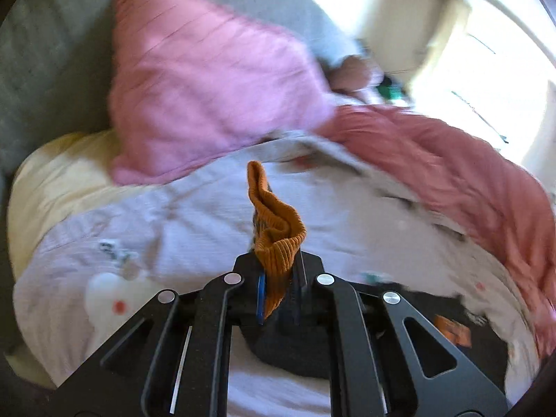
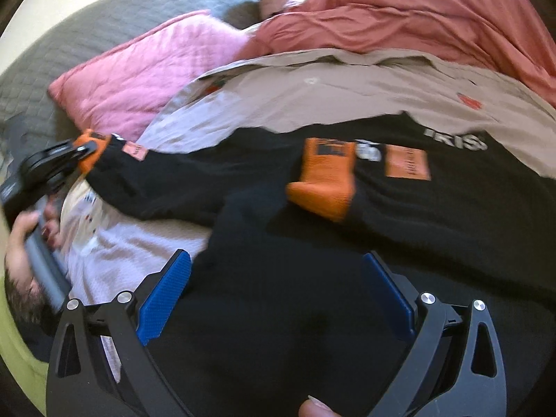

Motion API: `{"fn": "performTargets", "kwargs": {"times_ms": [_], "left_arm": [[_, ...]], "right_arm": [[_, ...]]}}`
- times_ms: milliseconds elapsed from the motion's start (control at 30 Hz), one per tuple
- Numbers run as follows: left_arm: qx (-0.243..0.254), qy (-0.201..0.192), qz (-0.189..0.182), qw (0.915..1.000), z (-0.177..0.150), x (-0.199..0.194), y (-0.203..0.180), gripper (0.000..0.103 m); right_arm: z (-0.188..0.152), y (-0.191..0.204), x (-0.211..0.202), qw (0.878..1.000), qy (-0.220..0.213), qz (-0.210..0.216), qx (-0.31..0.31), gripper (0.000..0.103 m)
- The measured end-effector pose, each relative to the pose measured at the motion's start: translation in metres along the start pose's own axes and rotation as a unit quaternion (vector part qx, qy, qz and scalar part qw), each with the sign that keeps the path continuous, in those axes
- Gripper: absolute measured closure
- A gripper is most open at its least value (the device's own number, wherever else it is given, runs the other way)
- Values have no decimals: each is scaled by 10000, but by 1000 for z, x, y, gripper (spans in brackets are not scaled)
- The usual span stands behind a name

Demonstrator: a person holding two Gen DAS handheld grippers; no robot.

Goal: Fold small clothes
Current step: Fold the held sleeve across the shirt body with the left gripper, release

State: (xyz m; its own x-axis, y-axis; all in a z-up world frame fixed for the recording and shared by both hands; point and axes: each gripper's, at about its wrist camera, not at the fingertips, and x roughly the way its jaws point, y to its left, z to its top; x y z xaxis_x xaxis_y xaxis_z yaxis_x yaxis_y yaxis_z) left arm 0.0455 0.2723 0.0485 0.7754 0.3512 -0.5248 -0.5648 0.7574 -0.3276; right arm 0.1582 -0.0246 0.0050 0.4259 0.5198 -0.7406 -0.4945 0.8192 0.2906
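My left claw (image 1: 278, 278) is clamped on the orange cuff (image 1: 276, 229) of one sleeve of the black sweater (image 2: 312, 243), lifting it. My right claw (image 2: 274, 288) has its blue pads wide apart over the sweater body, gripping nothing. The sweater lies on the bed (image 1: 194, 215) over pale sheets, with a pink pillow (image 1: 208, 80) and red blanket (image 2: 399, 17) behind and a bright window (image 1: 486, 80) beyond.

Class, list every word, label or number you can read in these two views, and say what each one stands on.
"IRIS", white letters, blurred: on the black garment.
Orange patches on the black garment: print too blurred to read.
Dark print on the pale sheet: unreadable.
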Motion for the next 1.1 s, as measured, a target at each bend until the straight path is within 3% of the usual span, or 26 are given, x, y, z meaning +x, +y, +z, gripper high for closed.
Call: {"fn": "performTargets", "kwargs": {"times_ms": [167, 367, 533, 667, 733, 800, 900, 1000, 1067, 1100], "left_arm": [[484, 48, -977, 9940, -28, -20, -78, 99], [1520, 664, -1868, 9683, -83, -23, -165, 99], [2183, 1058, -2228, 9442, -122, -18, -193, 98], [2655, 1483, -2324, 9239, -152, -7, -207, 97], [2806, 1764, -2399, 9125, -165, 0, -213, 93], [2934, 1963, -2408, 9041, -172, 4, -215, 82], [3133, 2050, -2506, 8928, -178, -2, -217, 71], [3045, 2073, -2742, 8883, -173, -9, -214, 63], [2961, 1905, -2767, 8941, -165, -15, -210, 62], [2841, 1811, -2736, 9009, -158, -16, -205, 60]], "right_arm": [[1, -49, -26, 9980, -192, -405, 451, 5], [-5, -120, -64, 9873, -441, -1093, 1065, 5], [-16, -163, -82, 9751, -492, -1496, 1562, 5], [-22, -178, -87, 9700, -454, -1552, 1817, 5], [-22, -177, -87, 9698, -450, -1548, 1828, 5], [-20, -173, -89, 9710, -469, -1511, 1794, 5], [-17, -165, -92, 9731, -500, -1443, 1725, 5], [-13, -155, -92, 9755, -512, -1383, 1634, 5], [-11, -149, -91, 9782, -512, -1242, 1583, 5], [-10, -144, -89, 9795, -507, -1183, 1552, 5]]}}
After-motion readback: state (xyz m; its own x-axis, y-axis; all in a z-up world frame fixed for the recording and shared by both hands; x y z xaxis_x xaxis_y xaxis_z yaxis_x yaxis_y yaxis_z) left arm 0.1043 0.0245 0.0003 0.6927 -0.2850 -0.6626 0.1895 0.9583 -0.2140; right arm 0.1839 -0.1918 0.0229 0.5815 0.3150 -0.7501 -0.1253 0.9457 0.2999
